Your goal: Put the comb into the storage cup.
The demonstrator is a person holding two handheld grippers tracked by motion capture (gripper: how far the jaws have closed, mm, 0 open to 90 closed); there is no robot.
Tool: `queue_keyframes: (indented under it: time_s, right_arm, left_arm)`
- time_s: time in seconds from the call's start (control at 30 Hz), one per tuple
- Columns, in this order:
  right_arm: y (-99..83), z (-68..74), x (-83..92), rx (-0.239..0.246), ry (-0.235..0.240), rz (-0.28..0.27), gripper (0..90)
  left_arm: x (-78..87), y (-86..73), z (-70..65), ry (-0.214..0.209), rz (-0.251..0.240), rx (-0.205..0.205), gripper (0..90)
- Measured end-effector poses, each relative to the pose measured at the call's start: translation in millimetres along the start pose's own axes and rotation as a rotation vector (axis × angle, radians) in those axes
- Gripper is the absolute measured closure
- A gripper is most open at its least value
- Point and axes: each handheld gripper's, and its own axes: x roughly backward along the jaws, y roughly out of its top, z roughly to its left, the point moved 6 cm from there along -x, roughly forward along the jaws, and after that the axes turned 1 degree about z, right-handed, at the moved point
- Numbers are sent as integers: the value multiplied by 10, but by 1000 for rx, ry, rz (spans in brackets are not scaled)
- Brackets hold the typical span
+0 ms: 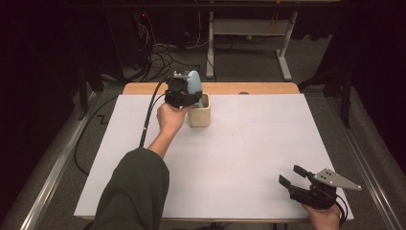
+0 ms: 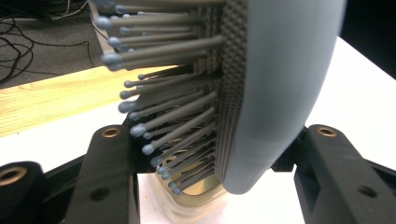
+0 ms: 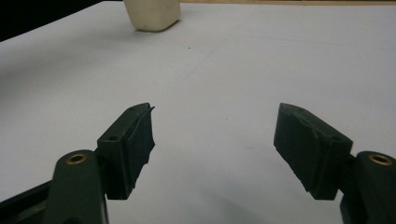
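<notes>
A: Status on the hairbrush [image 2: 280,93]?

B: It is being held by the left gripper [image 1: 184,93], jaws closed on the brush head, directly above the cream cup [image 1: 199,115] near the table's [image 1: 268,158] far edge. Bristles [image 2: 177,121] are being faced sideways.

A: Handling?

B: It is being judged light and rigid — smooth plastic back, likely slippery; bristles are flexible, so a clamp across them is being avoided. The head's hard edges are being judged the best hold.

A: Right gripper [image 1: 293,175]?

B: Jaws are being kept wide apart, nothing between them — parked near the table's near edge.

A: Count?

B: One brush, one cup, two grippers.
</notes>
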Motion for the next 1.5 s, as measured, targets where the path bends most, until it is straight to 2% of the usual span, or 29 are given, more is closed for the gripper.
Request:
queue_keyframes:
  time_s: [0.87,0.97,1.2,1.43,1.5]
  right_arm:
    - [-4,9,-7,-1,6,6,290]
    - [-4,11,-8,2,7,6,290]
    - [-4,14,-9,2,6,6,291]
    - [-5,12,-8,2,7,6,290]
    - [-5,12,-10,1,8,6,290]
  left_arm:
    - [-37,-39,-12,4,27,-31,477]
    - [-22,-42,-18,12,27,-49,460]
    - [-2,-30,-26,33,22,-63,398]
    - [-1,-80,11,59,71,-96,345]
    - [13,-86,29,52,77,-86,338]
